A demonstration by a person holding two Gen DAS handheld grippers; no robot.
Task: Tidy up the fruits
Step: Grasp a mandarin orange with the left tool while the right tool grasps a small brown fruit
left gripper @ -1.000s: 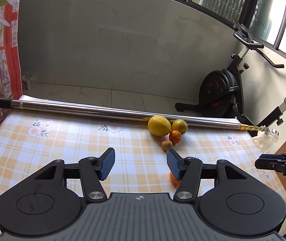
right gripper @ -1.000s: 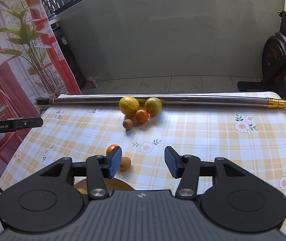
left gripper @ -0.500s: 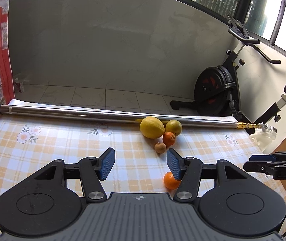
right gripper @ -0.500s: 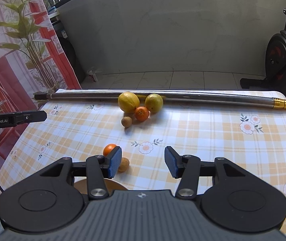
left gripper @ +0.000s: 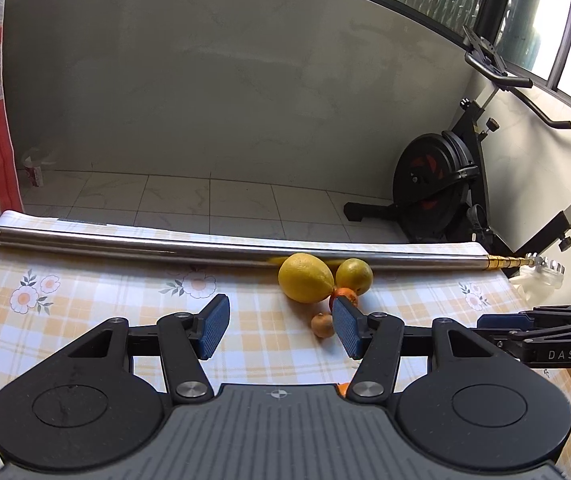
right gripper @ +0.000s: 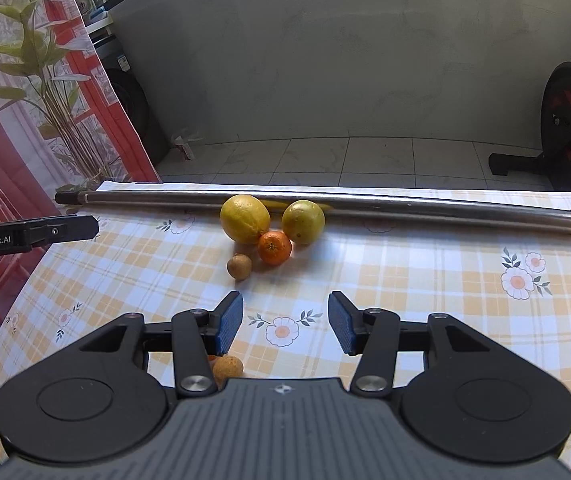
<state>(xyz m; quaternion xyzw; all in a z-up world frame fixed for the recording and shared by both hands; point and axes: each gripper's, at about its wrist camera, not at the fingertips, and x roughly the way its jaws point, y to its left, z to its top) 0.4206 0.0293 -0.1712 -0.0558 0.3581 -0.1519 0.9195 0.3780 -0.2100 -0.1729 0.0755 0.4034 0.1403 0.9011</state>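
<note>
Fruit cluster — large lemon (right gripper: 245, 219), second lemon (right gripper: 303, 221), mandarin (right gripper: 274, 247), small brown fruit (right gripper: 239, 266) — sits on the worktop (right gripper: 425, 280) against the steel pole (right gripper: 365, 204), at 11 o'clock from the right claw (right gripper: 284, 322), which looks nearer. Both claws part-open, holding nothing; left claw (left gripper: 280, 327) has the cluster at 1 o'clock. Legible: "GenRobot.AI", "DAS".

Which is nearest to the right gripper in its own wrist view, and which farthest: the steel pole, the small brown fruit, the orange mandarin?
From the right gripper:
1. Small brown fruit, ahead, slightly left.
2. Orange mandarin, just behind it, touching the two yellow fruits.
3. Steel pole, farthest, along the table's far edge.
</note>
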